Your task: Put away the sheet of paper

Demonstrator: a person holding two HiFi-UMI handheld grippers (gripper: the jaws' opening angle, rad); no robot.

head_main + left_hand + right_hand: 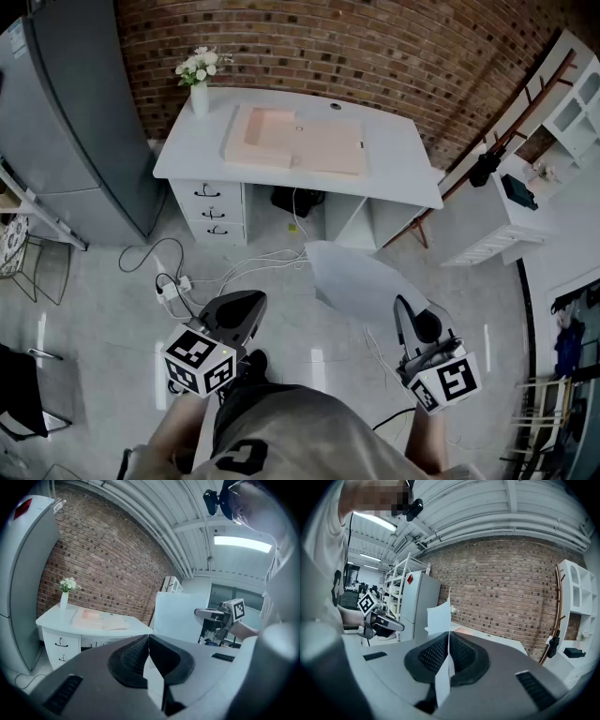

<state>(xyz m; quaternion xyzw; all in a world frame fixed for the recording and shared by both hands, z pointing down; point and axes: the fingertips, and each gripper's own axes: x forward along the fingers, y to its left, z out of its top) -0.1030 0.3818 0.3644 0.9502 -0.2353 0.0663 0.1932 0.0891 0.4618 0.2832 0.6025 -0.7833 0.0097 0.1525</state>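
My right gripper (pixel 403 309) is shut on a near edge of the white sheet of paper (pixel 361 279), which hangs in the air above the floor in front of the desk. In the right gripper view the sheet (pixel 439 618) stands edge-on between the closed jaws (pixel 448 635). My left gripper (pixel 244 305) is held to the left of the sheet, apart from it, jaws together with nothing seen in them (pixel 148 638). From the left gripper view the paper (pixel 180 616) and the right gripper (pixel 212 614) show to the right.
A white desk (pixel 394 164) with drawers stands against the brick wall, carrying a pink open folder (pixel 295 141) and a vase of flowers (pixel 200 82). A grey fridge (pixel 66 122) stands at left, a white shelf unit (pixel 497 220) at right. Cables and a power strip (pixel 178 286) lie on the floor.
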